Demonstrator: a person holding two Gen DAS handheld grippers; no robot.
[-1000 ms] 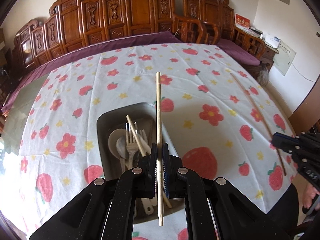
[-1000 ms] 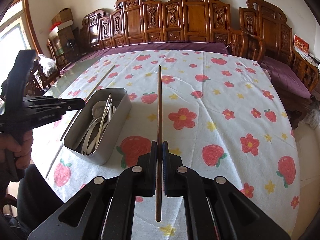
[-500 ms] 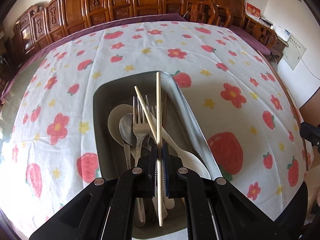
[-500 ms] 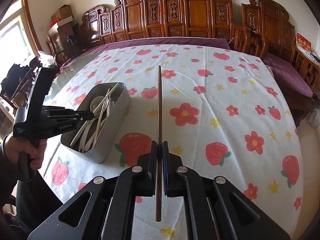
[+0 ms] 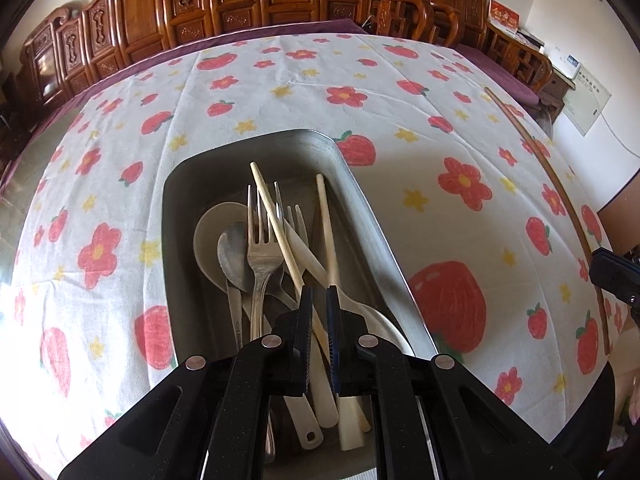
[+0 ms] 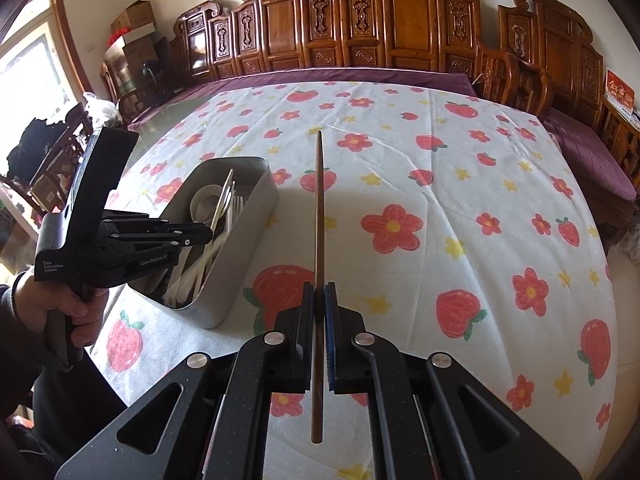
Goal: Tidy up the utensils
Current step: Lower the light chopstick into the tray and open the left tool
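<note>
two pale chopsticks, two forks, two spoons in one tin; left gripper released, right gripper clenched on one dark chopstick

Bright daylight, window glare left, fisheye-warped edges

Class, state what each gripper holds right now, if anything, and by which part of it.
The right gripper clamps a dark brown chopstick nearer its lower end. The left gripper is open over the metal tin, holding nothing.

Grey tin, pale chopsticks, brown chopstick, red strawberry/flower white cloth.
</note>
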